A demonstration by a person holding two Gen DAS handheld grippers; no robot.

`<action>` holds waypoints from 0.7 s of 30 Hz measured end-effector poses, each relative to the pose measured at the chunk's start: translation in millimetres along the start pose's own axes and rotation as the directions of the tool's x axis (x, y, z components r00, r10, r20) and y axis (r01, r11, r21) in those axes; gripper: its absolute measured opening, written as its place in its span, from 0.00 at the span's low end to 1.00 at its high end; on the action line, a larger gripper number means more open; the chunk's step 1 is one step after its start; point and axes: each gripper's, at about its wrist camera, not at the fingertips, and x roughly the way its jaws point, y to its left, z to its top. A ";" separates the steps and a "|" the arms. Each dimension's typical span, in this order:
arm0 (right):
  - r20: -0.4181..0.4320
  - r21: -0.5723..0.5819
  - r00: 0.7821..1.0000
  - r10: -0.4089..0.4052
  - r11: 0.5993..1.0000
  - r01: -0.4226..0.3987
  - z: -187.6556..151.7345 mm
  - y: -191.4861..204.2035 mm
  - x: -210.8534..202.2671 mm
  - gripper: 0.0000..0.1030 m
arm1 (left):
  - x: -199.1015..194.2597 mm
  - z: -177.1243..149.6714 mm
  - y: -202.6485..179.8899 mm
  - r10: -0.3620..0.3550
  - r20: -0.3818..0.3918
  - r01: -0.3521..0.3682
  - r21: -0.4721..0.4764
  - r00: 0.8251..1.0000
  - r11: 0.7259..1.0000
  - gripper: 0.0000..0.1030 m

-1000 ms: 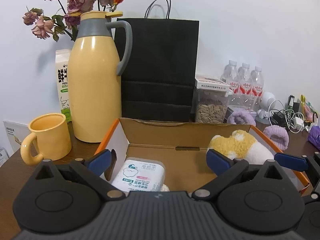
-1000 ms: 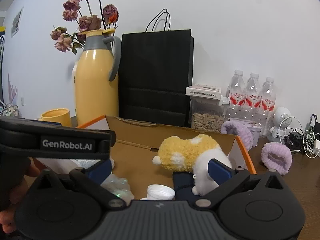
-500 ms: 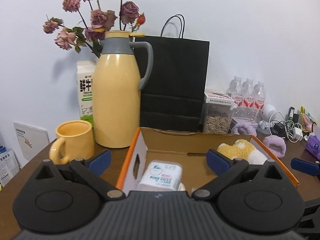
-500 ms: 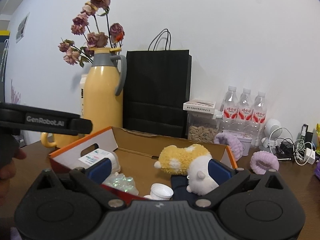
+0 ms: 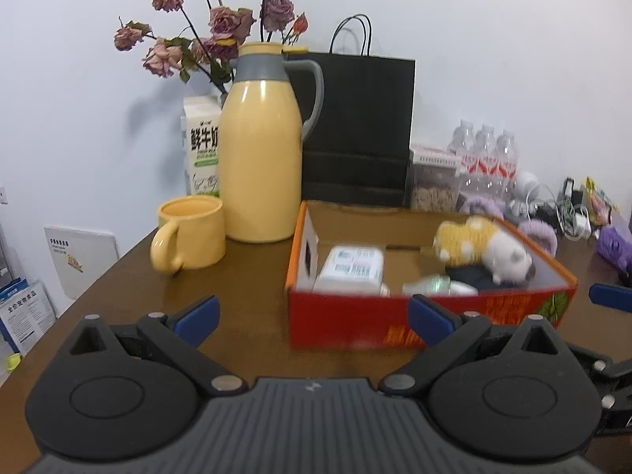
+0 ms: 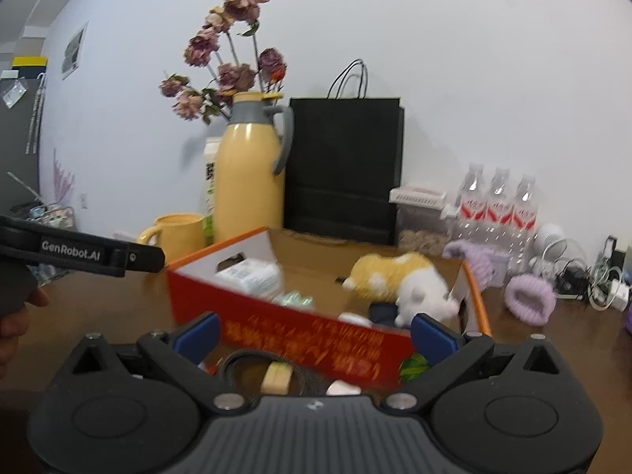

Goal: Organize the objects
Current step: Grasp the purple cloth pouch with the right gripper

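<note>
A red and orange cardboard box (image 5: 355, 322) (image 6: 300, 335) sits on the brown table. Inside lie a white wipes pack (image 5: 351, 268) (image 6: 249, 276), a yellow and white plush toy (image 5: 482, 245) (image 6: 399, 280), a dark cloth (image 5: 472, 274) and a shiny wrapped item (image 5: 434, 284). My left gripper (image 5: 314, 318) is open, held back from the box's front wall, empty. My right gripper (image 6: 314, 331) is open too, near the box's front wall. Small items, among them a dark coil (image 6: 237, 363) and a beige block (image 6: 276, 377), lie on the table just under it.
A yellow thermos jug (image 5: 258, 158), yellow mug (image 5: 191, 233), milk carton (image 5: 201, 146), dried roses (image 5: 213, 31) and black paper bag (image 5: 355, 130) stand behind the box. Water bottles (image 6: 497, 201), a seed jar (image 6: 420, 221), purple fluffy bands (image 6: 529, 300) and cables (image 6: 592, 280) crowd the right. A hand holds the left gripper (image 6: 12, 316).
Both grippers have pulled back and up from over the box's inside to in front of its red wall. Both stay open and empty; the box contents have not moved.
</note>
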 end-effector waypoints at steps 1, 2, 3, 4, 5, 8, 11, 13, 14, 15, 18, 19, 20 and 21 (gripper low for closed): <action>-0.006 0.000 1.000 0.005 1.000 -0.005 -2.8 1.7 -2.6 1.00 | -3.6 -4.4 1.7 0.003 -0.008 -0.003 0.004 1.000 1.000 1.00; -0.011 -0.001 1.000 0.009 1.000 -0.009 -5.5 3.1 -5.4 1.00 | -7.0 -8.5 3.9 0.005 -0.014 -0.005 0.007 1.000 1.000 1.00; -0.017 -0.001 1.000 0.014 1.000 -0.014 -8.3 4.6 -8.4 1.00 | -10.2 -12.5 5.8 0.008 -0.021 -0.008 0.008 1.000 1.000 1.00; -0.023 -0.001 1.000 0.019 1.000 -0.019 -11.1 6.6 -11.2 1.00 | -13.5 -16.4 8.0 0.011 -0.029 -0.011 0.009 1.000 1.000 1.00; -0.030 0.000 0.999 0.023 1.000 -0.023 -13.6 8.2 -14.1 1.00 | -16.5 -19.9 10.1 0.014 -0.037 -0.014 0.009 0.999 1.000 1.00; -0.049 0.000 0.998 0.034 0.999 -0.034 -19.9 12.0 -20.7 1.00 | -26.4 -30.1 16.9 0.024 -0.058 -0.025 -0.001 0.998 1.000 1.00; -0.066 -0.006 0.997 0.046 0.999 -0.046 -25.7 15.9 -27.2 1.00 | -36.4 -39.4 22.9 0.037 -0.075 -0.037 -0.007 0.997 0.999 1.00; -0.075 -0.008 0.996 0.055 0.998 -0.056 -28.4 18.4 -30.5 1.00 | -42.6 -44.3 27.3 0.041 -0.082 -0.042 -0.013 0.996 0.999 1.00; -0.081 -0.010 0.995 0.059 0.998 -0.060 -30.2 19.5 -31.8 1.00 | -46.0 -47.2 28.9 0.042 -0.085 -0.043 -0.016 0.995 0.999 1.00; -0.090 -0.014 0.994 0.062 0.998 -0.064 -31.6 20.9 -32.2 1.00 | -49.8 -49.8 30.6 0.043 -0.087 -0.045 -0.019 0.995 0.999 1.00; -0.112 -0.030 0.991 0.074 0.997 -0.078 -36.1 26.8 -32.6 1.00 | -58.1 -54.0 34.5 0.037 -0.088 -0.040 -0.025 0.995 0.999 1.00; -0.118 -0.033 0.990 0.081 0.996 -0.085 -36.9 28.6 -32.5 1.00 | -60.2 -55.1 35.5 0.036 -0.089 -0.038 -0.026 0.995 0.999 1.00; -0.124 -0.036 0.988 0.089 0.995 -0.095 -37.7 30.7 -32.5 1.00 | -62.0 -55.9 36.2 0.036 -0.089 -0.039 -0.027 0.995 0.999 1.00; -0.129 -0.040 0.987 0.097 0.994 -0.103 -38.8 32.6 -32.7 1.00 | -63.0 -56.0 36.6 0.036 -0.090 -0.038 -0.028 0.995 0.999 1.00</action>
